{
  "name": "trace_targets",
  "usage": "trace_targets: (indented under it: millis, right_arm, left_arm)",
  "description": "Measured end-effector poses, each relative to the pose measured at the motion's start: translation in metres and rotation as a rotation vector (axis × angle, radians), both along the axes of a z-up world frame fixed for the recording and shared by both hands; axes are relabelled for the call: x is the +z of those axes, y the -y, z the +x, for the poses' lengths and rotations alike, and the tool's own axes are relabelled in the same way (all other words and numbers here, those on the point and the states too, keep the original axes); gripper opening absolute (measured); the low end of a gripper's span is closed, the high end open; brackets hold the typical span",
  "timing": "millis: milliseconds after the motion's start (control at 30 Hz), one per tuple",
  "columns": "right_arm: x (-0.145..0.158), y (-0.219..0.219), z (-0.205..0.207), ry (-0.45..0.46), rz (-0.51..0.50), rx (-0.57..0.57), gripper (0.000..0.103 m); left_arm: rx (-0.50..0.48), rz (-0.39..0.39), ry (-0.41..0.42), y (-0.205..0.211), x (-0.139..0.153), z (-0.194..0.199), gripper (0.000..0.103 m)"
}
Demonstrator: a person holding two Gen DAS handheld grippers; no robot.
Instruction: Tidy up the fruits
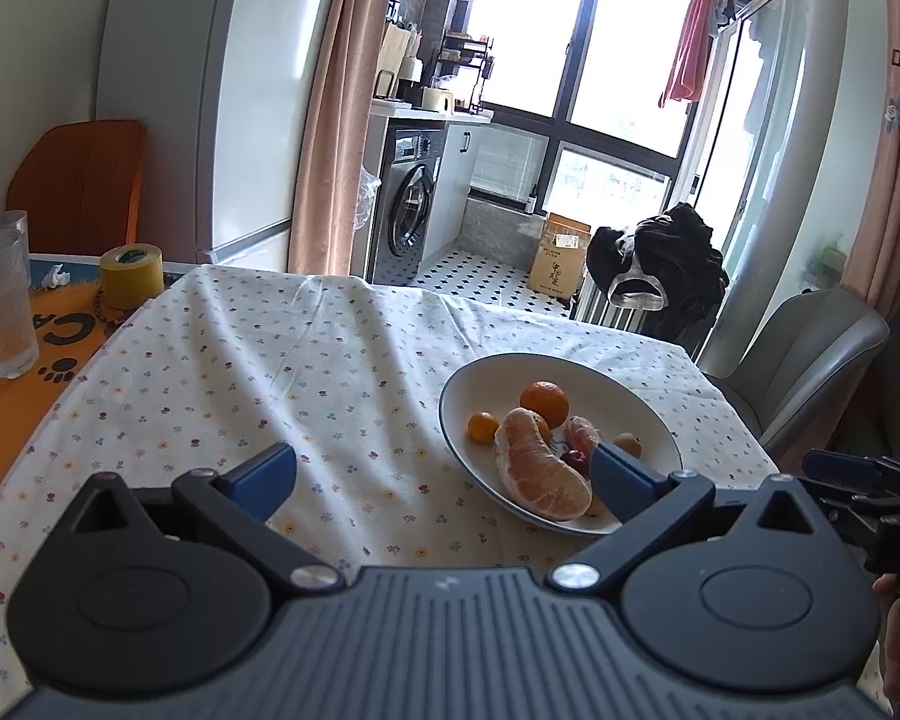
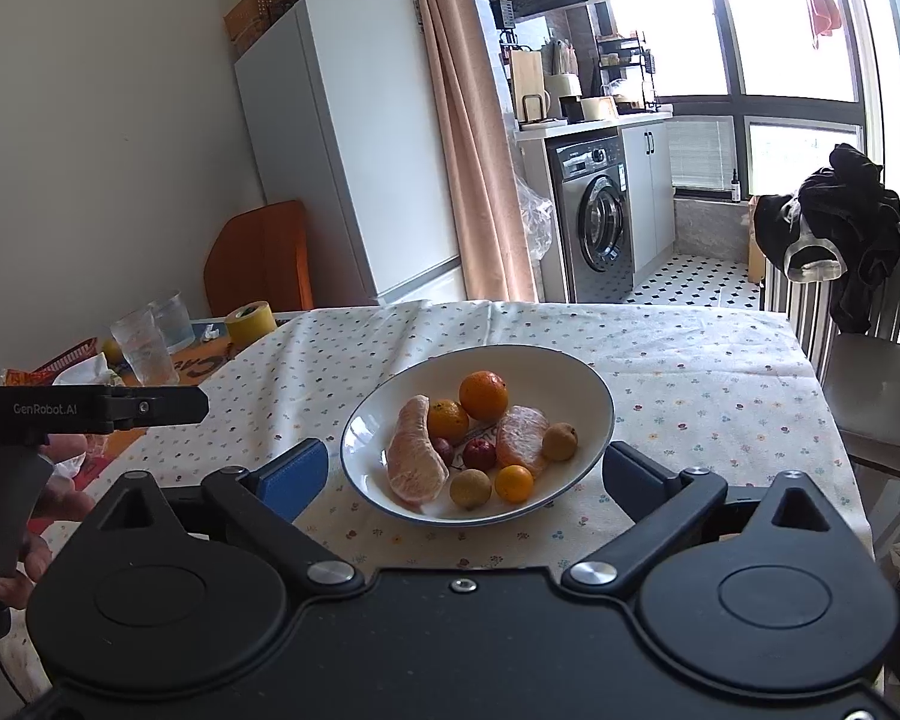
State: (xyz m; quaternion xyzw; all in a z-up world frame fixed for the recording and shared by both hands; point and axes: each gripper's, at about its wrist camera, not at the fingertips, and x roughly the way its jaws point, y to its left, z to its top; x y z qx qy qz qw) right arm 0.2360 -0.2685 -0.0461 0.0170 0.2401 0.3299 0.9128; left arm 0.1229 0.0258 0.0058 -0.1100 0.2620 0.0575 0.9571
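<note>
Two tongs hang over the table, both spread wide and holding nothing: the left tongs [image 1: 444, 480] sit low with bare cloth [image 1: 240, 372] between their tips and the bowl [image 1: 648, 414] off toward their right tip, while the right tongs [image 2: 465, 474] face the bowl [image 2: 594, 384] squarely, its near rim just ahead of the gap. Every fruit appears to lie in that bowl already, so what is left looks like tidying or sorting. Taken from the right tongs' left tip across: a long peeled pomelo wedge [image 2: 415, 459] comes first, soft, moist and easily torn, best taken across its thick middle with a light squeeze. Behind it sits a small orange [image 2: 447, 420] and farther back a bigger orange [image 2: 483, 395]; both look firm, round and prone to roll, so pinch them at the widest girth. Near the centre are a small red fruit [image 2: 479, 453] and, closer to the tips, a yellowish one [image 2: 470, 487] and a tiny orange one [image 2: 514, 483], light and smooth, likely to squirt out unless caught dead centre. Rightward lies a second peeled wedge [image 2: 522, 438], as delicate as the first, then a brownish round fruit [image 2: 560, 441] by the right wall. The bowl itself looks like ceramic, so the tips should come down gently.
</note>
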Motion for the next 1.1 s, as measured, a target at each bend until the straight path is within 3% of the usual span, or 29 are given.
trace_targets:
  millis: [400,767,1100]
  right_arm:
    - [0.013,0.002,-0.027,0.001,0.013,0.021,0.103]
    - [0.02,-0.005,-0.051,0.002,-0.009,0.06,0.103]
    - [0.024,-0.005,-0.072,-0.023,-0.021,0.091,0.103]
  left_arm:
    - [0.017,-0.003,-0.011,-0.003,0.006,-0.039,0.103]
    - [0.045,0.042,-0.039,-0.007,0.012,-0.067,0.103]
    - [0.021,0.035,-0.084,-0.006,0.012,-0.088,0.103]
